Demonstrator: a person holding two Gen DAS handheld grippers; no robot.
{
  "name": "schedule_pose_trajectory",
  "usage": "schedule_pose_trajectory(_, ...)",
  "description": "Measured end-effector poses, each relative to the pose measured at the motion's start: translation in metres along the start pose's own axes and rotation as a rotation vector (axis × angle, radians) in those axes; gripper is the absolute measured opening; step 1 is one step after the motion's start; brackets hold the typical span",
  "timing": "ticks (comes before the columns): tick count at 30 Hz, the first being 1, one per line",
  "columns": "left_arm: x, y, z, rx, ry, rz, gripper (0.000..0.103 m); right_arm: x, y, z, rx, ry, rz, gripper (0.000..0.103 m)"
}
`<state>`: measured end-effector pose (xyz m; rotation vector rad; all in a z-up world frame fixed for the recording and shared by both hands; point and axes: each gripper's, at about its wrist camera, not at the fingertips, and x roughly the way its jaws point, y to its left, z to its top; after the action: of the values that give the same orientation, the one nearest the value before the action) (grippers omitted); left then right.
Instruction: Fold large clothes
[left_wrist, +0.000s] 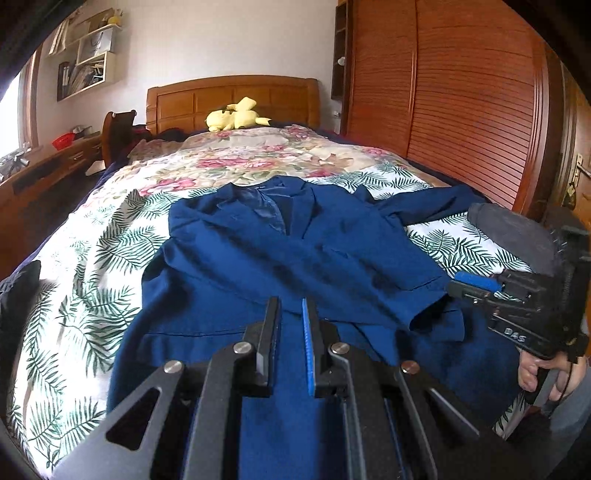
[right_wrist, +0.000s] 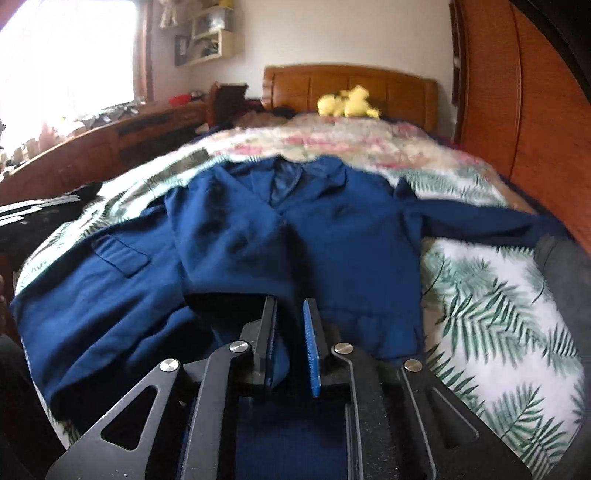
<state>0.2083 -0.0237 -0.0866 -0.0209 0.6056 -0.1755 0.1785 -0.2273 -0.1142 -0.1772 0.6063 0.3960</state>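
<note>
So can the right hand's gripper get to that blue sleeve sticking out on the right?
Probably yes. The sleeve lies flat on top of the bedspread with nothing on it, and the right gripper hovers over the jacket just beside it. It would only need to swing right.

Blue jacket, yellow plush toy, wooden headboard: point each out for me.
Blue jacket (left_wrist: 295, 251): left wrist view, chest panel.
Yellow plush toy (left_wrist: 232, 118): left wrist view, its body.
Wooden headboard (right_wrist: 399, 92): right wrist view, right-hand panel.

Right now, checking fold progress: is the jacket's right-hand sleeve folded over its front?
No, that sleeve lies stretched out sideways from the jacket.
</note>
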Motion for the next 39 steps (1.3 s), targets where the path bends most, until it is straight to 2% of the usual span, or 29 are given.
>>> schedule_pose_trajectory(1, 0.001, -0.001, 0.000, 0.000, 0.002, -0.001, 0.008, -0.005, 0.000, 0.001, -0.003, -0.020, 0.007, 0.025)
schedule_pose_trajectory(2, 0.003, -0.003, 0.000, -0.001, 0.005, 0.000, 0.008, -0.007, -0.001, 0.002, -0.002, -0.029, 0.015, 0.038)
schedule_pose_trajectory(4, 0.006, -0.006, -0.001, -0.001, 0.012, 0.000, 0.008, -0.011, -0.001, 0.004, 0.004, -0.046, 0.032, 0.054)
schedule_pose_trajectory(14, 0.013, -0.014, -0.005, 0.001, 0.023, 0.009, 0.008, 0.003, 0.025, 0.010, -0.042, -0.016, 0.133, 0.055)
schedule_pose_trajectory(18, 0.013, -0.014, -0.006, 0.004, 0.026, 0.011, 0.008, 0.016, 0.036, 0.011, -0.063, 0.014, 0.145, 0.054)
schedule_pose_trajectory(24, 0.012, -0.012, -0.006, 0.005, 0.024, 0.015, 0.008, 0.037, 0.045, 0.005, -0.108, 0.086, 0.107, 0.044)
schedule_pose_trajectory(27, 0.012, -0.012, -0.006, 0.002, 0.024, 0.012, 0.008, 0.042, 0.041, 0.004, -0.101, 0.103, 0.082, 0.029)
schedule_pose_trajectory(29, 0.011, -0.011, -0.006, 0.001, 0.022, 0.012, 0.008, 0.042, 0.037, 0.004, -0.100, 0.106, 0.082, 0.006)
schedule_pose_trajectory(32, 0.011, -0.011, -0.006, -0.001, 0.024, 0.010, 0.008, 0.034, 0.028, 0.007, -0.083, 0.072, 0.045, 0.004)
schedule_pose_trajectory(39, 0.010, -0.011, -0.006, 0.001, 0.021, 0.005, 0.008, 0.016, -0.017, 0.014, -0.019, 0.024, -0.115, 0.004)
